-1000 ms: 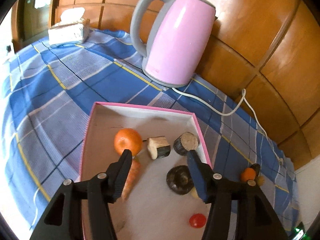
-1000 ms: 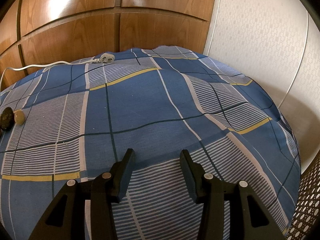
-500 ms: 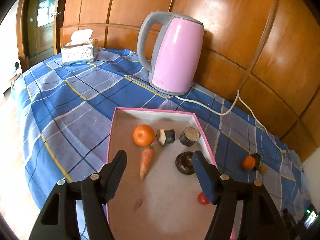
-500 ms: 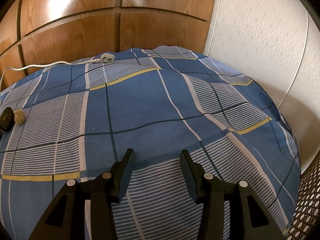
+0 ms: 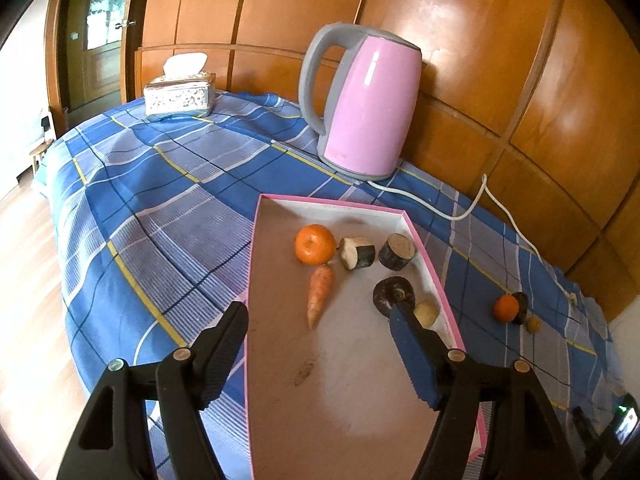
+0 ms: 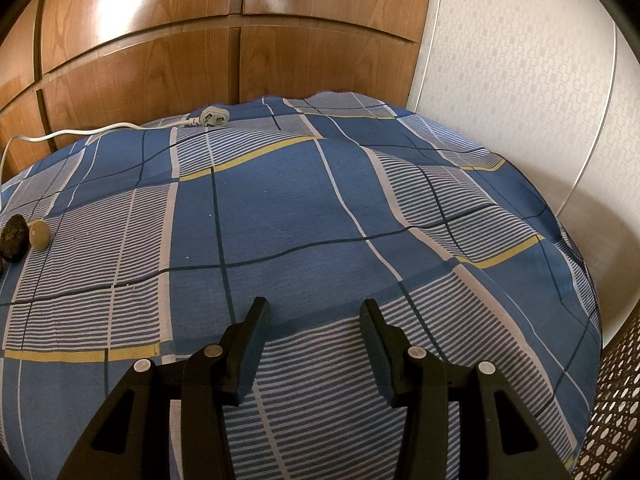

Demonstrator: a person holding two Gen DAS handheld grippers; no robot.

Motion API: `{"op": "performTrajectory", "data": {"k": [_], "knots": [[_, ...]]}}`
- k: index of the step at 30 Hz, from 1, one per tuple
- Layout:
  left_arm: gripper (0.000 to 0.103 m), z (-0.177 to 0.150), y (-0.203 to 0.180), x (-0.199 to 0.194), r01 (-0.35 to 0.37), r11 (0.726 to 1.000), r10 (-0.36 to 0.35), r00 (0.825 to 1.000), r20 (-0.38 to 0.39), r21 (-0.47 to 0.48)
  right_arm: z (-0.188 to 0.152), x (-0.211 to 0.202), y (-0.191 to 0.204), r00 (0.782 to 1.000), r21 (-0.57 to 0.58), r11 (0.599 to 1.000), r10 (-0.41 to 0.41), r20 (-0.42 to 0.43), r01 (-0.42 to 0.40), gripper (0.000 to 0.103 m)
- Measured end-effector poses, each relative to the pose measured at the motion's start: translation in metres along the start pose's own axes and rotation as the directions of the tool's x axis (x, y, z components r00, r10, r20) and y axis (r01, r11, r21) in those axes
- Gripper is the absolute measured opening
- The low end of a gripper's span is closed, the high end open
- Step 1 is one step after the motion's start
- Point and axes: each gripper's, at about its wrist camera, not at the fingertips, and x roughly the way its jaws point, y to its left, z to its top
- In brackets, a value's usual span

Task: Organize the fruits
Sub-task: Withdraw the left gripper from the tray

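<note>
Straight ahead of the left gripper (image 5: 318,314), whose jaws gape with nothing between them, the tray (image 5: 256,280) already holds an orange (image 5: 315,244), a carrot (image 5: 320,295) and several dark stubby pieces, possibly cut vegetables. Off to its right, three small fruits (image 5: 514,311) wait on the tablecloth (image 5: 160,208). The right gripper (image 6: 314,320), likewise spread and unloaded, hovers over bare cloth.

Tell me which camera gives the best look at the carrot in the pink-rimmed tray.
The left wrist view. There the carrot lies in full sight inside the tray, just below the orange, between the open fingers of the left gripper. The right wrist view shows none of it, only tablecloth ahead of the open right gripper.
</note>
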Motion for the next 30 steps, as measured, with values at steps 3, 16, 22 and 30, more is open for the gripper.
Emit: {"op": "performTrajectory", "data": {"k": [3,16,22,30], "knots": [[0.074,0.001,0.004,-0.007,0.0,1.0,0.0,1.0,0.013,-0.008,0.0,0.0,0.0,1.0,0.0,1.0,0.0,0.0,0.0,0.047],[0.078,-0.012,0.029,-0.012,-0.07,0.997,0.07,0.997,0.013,-0.03,0.0,0.0,0.0,1.0,0.001,1.0,0.001,0.0,-0.001,0.047],[0.078,-0.027,0.027,0.0,-0.077,0.997,0.077,0.997,-0.02,-0.016,0.0,0.0,0.0,1.0,0.0,1.0,-0.001,0.0,0.001,0.047],[0.078,-0.039,0.026,0.012,-0.079,0.997,0.078,0.996,-0.041,-0.015,0.0,-0.001,0.0,1.0,-0.006,1.0,-0.004,0.001,0.004,0.047]]}}
